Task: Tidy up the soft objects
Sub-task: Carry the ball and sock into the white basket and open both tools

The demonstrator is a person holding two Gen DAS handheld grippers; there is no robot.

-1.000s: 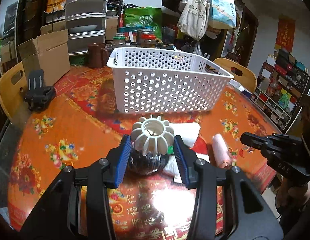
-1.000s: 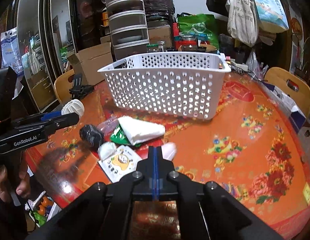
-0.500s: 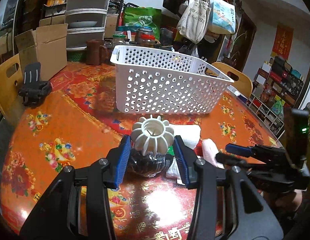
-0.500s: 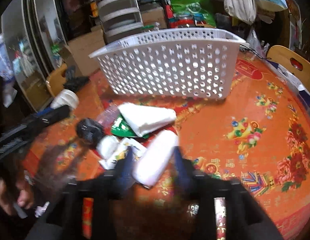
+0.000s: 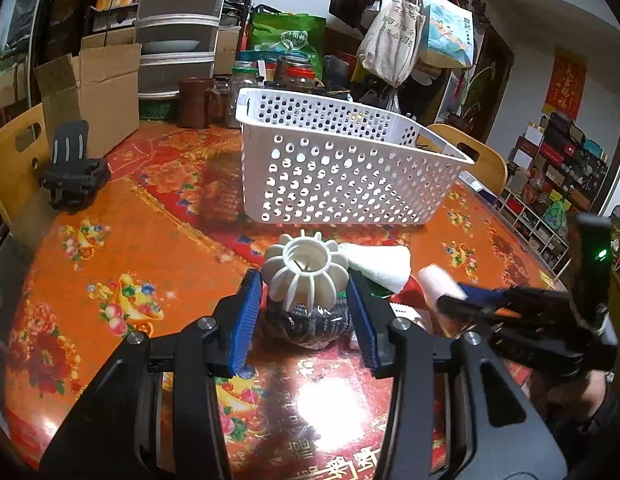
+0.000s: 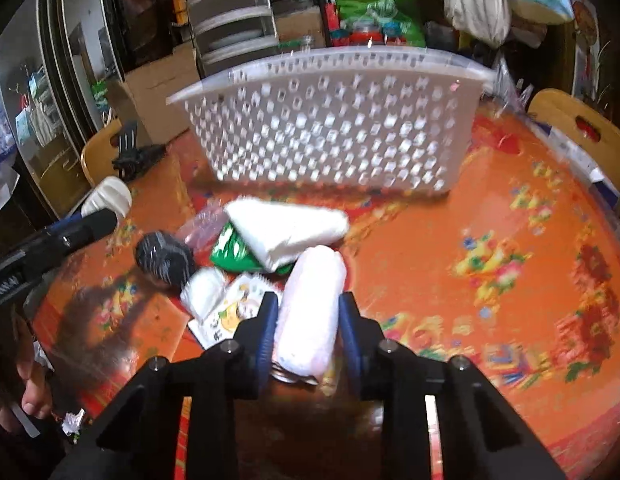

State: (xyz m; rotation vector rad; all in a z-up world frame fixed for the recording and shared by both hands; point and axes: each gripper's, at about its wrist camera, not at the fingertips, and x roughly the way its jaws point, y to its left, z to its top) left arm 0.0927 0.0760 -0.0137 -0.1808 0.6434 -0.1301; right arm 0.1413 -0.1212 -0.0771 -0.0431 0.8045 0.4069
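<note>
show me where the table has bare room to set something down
Bare cloth lies right of the pink roll, running to the table edge, and between the black stand and white basket. It is crowded around the folded white cloth and black bundle.

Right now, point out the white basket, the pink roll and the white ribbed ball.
white basket (image 5: pixel 342 176), left wrist view, front wall.
pink roll (image 6: pixel 310 308), right wrist view, middle of roll.
white ribbed ball (image 5: pixel 306 270), left wrist view, top ribs.

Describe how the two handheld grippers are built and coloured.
Both the left gripper and the right gripper are matte black angular frames with silver screw heads at the joints. The jaws carry ribbed blue pads. In the left wrist view, the right unit shows a small green light. No cables are visible.
</note>
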